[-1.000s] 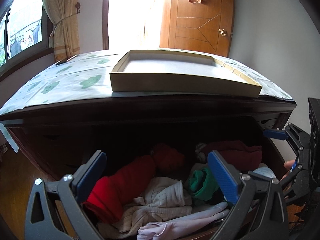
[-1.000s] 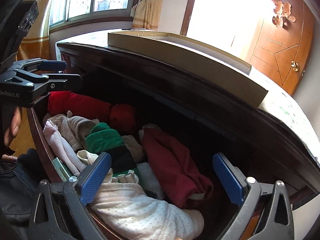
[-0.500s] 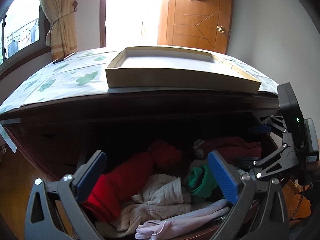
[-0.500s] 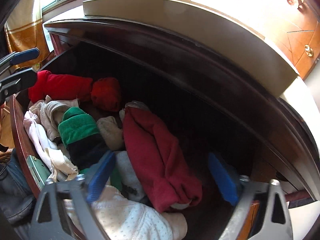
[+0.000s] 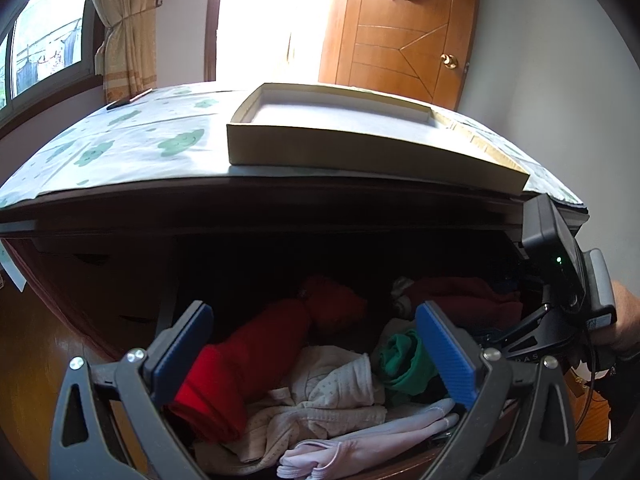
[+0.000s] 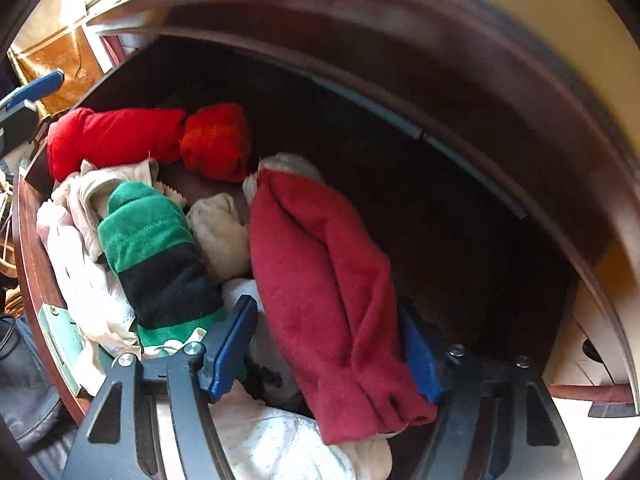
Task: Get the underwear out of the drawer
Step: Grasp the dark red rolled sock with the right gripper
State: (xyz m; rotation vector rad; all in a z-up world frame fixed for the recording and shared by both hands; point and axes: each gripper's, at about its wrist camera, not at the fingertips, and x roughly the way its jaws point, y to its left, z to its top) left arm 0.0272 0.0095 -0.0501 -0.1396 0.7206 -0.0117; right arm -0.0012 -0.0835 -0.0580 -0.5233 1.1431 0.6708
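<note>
Dark red fleece fills the gap of my right tool (image 6: 324,348): a folded maroon garment (image 6: 320,280) lies lengthwise in the drawer (image 6: 30,248), and my two blue pads stand on either side of its near end. The jaws have just been closing in on it. The right pad is tucked against the cloth's edge; the left pad (image 6: 230,346) sits just beside the fold, and I cannot tell whether it presses yet.

To the left of the maroon piece lies a green and navy striped roll (image 6: 156,256), with a cream bundle (image 6: 220,232) between the two. Behind them, toward the back of the drawer, a bright red roll (image 6: 112,138) lies touching a rounder orange-red bundle (image 6: 216,140). White dotted cloth (image 6: 280,440) is heaped at the near edge under my right tool.

My left tool (image 5: 316,356) hangs over the front of the drawer with its jaws spread wide and nothing between the pads but the view of the heap below: the red roll, cream dotted cloth and a pale pink garment (image 5: 360,436) at the front rim. From there my right tool shows at the right edge, dipping into the drawer, with my hand (image 5: 624,320) behind it.

On top of the dresser lies a cloth printed with green shapes (image 5: 132,148), and on it a shallow cardboard tray (image 5: 360,152). A wooden door (image 5: 400,28) stands behind.
</note>
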